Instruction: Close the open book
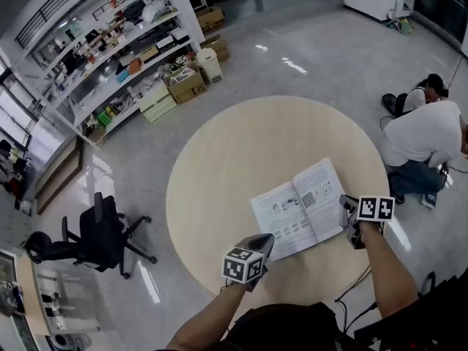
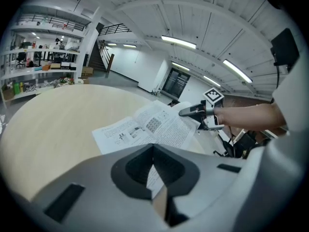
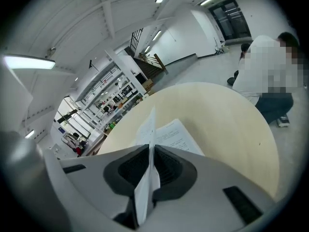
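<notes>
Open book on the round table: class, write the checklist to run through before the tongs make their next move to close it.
1. Right tongs shut on the right-hand page at its edge: ok.
2. Book lying fully on the table: ok.
3. Left page flat, nothing on it: ok.
4. Left tongs holding the book down: cannot tell; tips together by its near corner.
5. One page pinched, or the whole right half: cannot tell.
6. Crouching person clear of the table: ok.

Book (image 1: pixel 303 207) print (too fine) is illegible.
</notes>
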`<state>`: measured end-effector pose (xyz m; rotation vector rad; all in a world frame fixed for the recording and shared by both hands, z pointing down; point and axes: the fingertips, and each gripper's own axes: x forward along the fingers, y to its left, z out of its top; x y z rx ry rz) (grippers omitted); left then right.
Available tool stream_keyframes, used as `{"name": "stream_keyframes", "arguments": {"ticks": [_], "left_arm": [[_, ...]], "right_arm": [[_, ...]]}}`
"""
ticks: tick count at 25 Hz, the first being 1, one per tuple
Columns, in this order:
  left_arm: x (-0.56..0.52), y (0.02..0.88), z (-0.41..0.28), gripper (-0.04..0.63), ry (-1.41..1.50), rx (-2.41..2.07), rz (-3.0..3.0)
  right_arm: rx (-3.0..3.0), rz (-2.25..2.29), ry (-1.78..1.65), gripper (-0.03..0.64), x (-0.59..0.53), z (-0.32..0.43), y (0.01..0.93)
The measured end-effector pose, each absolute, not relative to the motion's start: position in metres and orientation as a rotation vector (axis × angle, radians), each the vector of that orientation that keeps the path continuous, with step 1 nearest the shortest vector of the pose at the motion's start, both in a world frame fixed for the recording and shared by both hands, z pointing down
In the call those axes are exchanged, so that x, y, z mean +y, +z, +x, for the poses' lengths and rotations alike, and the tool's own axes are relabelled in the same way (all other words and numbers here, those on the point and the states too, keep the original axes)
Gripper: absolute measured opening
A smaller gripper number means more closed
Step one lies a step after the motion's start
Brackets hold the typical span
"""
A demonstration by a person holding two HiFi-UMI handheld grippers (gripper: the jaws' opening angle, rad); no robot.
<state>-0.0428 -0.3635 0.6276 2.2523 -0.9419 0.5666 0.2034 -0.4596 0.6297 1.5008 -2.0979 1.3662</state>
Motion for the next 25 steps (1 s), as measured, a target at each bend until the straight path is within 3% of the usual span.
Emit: {"name": "stream_keyframes", "arguments": {"ticks": [13, 25], "left_arm": [[-0.368, 0.642, -0.040, -0.011, 0.598, -1.014, 2.182], [-0.362, 0.644, -0.045, -0.011, 0.620, -1.005, 2.168]], "right_arm": [[-2.006, 1.377, 1.453, 0.038, -0.445, 0.243, 0.725], [-1.936, 1.404, 1.407, 0.049, -0.441, 0.264, 0.741]]}}
